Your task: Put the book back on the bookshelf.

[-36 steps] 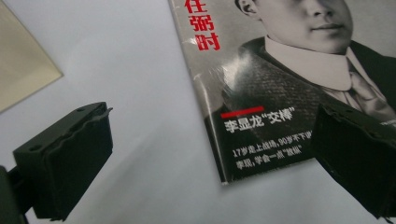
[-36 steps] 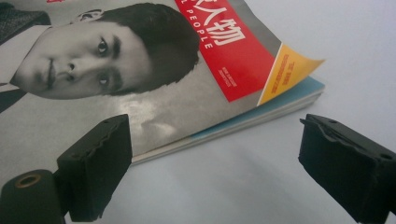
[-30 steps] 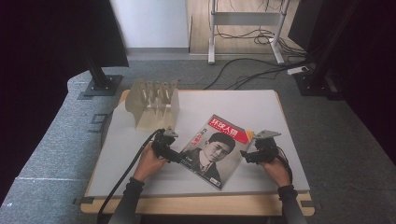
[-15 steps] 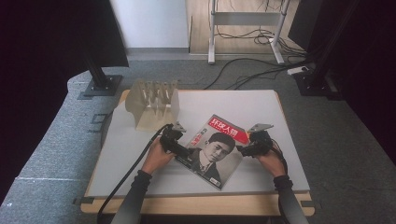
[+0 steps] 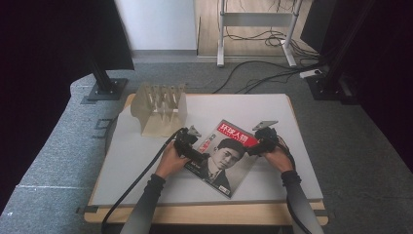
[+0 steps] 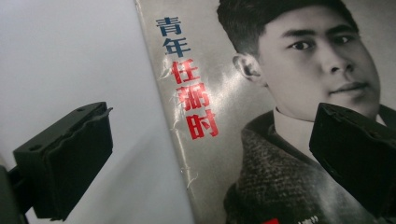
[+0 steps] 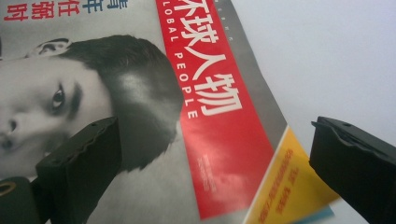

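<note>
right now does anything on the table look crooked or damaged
The magazine lies skewed, its corners pointing at the table's edges, and the left gripper view shows small creases along its spine edge. The wooden rack looks fine.

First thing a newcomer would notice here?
The magazine with its red title band and black-and-white portrait cover, lying askew in the middle of the pale table. Next, the two hands flanking it: the left gripper at its left edge and the right gripper at its top right corner, both with jaws wide open over the cover. Behind them, a pale slotted rack stands near the table's far left corner.
</note>
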The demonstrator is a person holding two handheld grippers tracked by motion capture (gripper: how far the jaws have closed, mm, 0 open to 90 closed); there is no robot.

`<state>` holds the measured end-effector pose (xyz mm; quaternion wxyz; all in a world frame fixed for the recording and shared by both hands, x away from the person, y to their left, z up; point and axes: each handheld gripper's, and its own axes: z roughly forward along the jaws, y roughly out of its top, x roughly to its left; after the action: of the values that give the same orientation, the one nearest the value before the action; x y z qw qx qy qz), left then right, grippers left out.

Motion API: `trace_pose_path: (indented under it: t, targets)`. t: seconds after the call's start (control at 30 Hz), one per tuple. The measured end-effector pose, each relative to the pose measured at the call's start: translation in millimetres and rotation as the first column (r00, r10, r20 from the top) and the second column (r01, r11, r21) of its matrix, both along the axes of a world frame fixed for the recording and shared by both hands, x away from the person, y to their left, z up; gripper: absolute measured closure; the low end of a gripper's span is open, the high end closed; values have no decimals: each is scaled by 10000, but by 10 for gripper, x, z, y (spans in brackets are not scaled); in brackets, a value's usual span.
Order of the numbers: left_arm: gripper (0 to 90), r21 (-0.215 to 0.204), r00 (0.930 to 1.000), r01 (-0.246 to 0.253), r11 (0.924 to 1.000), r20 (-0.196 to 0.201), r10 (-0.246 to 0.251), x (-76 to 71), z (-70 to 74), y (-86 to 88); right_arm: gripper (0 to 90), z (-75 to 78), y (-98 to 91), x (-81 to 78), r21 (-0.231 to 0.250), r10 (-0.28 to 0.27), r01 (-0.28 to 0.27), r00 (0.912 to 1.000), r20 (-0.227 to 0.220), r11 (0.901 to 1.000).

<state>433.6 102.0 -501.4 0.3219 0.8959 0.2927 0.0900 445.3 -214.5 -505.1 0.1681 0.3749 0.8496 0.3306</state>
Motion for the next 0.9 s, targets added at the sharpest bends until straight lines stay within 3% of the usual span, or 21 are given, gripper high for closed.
trace_pose_path:
  t: [0.37, 0.47, 0.57, 0.9]
  targets:
    - [0, 11, 9999, 53, 10000, -112, -53, 31, -159, -66, 17, -189, 16, 225, 82, 280, -277, 9988, -411, 9996]
    - [0, -105, 9995, 111, 9999, -296, -114, 29, -213, -91, 15, -223, -5, 262, 412, 341, -319, 9979, -546, 9986]
    - [0, -173, 9997, 97, 9998, -243, -102, 23, -221, -100, 31, -239, -36, 267, 682, 338, -294, 9974, -636, 9972]
    - [0, -257, 9995, 257, 9993, -173, -262, -102, -235, -160, 71, -221, -44, 166, 655, 349, -306, 9973, -653, 9974]
